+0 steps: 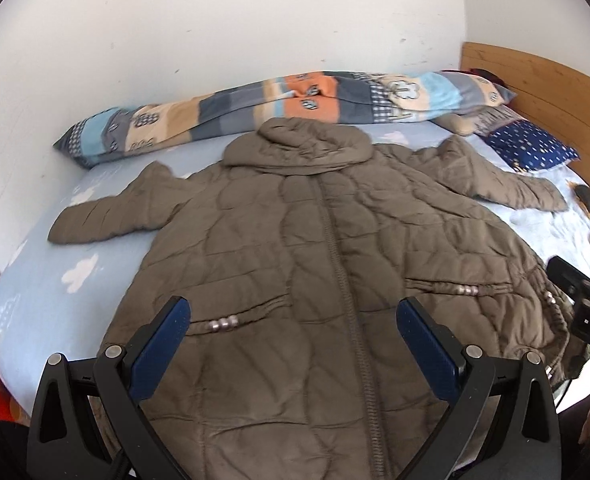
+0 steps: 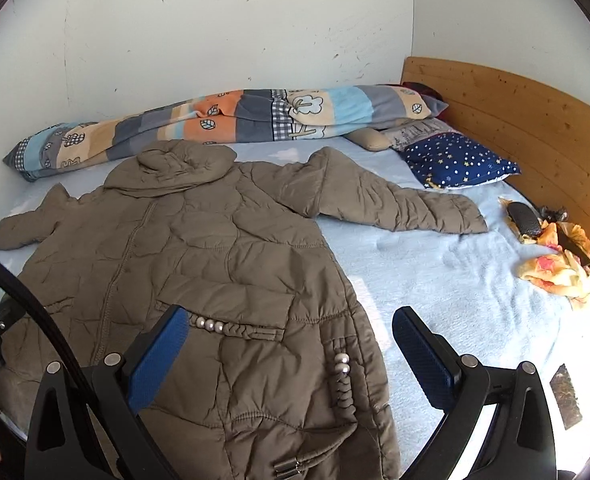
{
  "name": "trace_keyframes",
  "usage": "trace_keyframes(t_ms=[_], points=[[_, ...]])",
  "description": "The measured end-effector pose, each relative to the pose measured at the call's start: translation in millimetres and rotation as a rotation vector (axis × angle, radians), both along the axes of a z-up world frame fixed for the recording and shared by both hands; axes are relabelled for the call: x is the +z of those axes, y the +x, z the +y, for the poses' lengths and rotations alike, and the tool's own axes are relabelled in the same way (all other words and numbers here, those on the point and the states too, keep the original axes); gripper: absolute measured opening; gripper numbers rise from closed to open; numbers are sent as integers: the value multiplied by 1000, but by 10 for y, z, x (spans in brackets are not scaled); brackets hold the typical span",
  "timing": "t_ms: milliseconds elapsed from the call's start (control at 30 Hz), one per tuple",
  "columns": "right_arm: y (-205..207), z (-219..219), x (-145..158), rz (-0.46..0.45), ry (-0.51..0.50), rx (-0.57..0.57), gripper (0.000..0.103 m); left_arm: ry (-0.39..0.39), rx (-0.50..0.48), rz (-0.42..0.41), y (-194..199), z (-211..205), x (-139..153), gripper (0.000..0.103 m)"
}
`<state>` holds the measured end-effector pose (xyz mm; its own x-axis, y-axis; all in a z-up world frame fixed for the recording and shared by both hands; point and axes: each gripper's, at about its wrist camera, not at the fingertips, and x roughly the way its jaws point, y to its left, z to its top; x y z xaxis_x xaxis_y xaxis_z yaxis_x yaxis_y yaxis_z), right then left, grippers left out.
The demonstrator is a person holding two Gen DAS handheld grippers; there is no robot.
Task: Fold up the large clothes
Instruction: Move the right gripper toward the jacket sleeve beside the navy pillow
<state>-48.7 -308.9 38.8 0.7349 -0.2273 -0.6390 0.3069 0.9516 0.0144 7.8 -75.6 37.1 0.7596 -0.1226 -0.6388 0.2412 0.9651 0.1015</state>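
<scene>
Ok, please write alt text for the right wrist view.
A brown quilted coat lies flat, zipped, sleeves spread, on a light blue bed sheet. The open right gripper hovers over its lower edge; a patchwork blanket lies along the wall.

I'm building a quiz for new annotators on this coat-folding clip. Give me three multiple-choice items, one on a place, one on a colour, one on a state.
1. Where does the starry navy pillow lie?
A. by the wooden headboard
B. on top of the coat
C. on the floor

2. What colour is the quilted coat?
A. red
B. olive-brown
C. white

3. How does the coat lie?
A. folded in half
B. rolled into a bundle
C. spread flat with both sleeves out

Answers:
1. A: the navy pillow sits on the bed sheet next to the headboard.
2. B: the coat is olive-brown throughout.
3. C: its front is zipped and faces up, sleeves out to both sides; the left gripper and right gripper are open, holding nothing.
</scene>
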Motion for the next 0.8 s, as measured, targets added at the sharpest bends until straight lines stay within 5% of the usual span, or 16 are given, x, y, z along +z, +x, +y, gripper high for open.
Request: trace_keyframes(t_ms=[500,600,800], points=[[21,-266,56,-5,5,-27,103,4,-119,-12,354,-385,328,103],[100,-486,144,-15,15,-41,103,35,-170,9,624,-498,364,103],[432,-1493,188,-27,205,-144,103,48,-142,-4,1104,-477,253,103]])
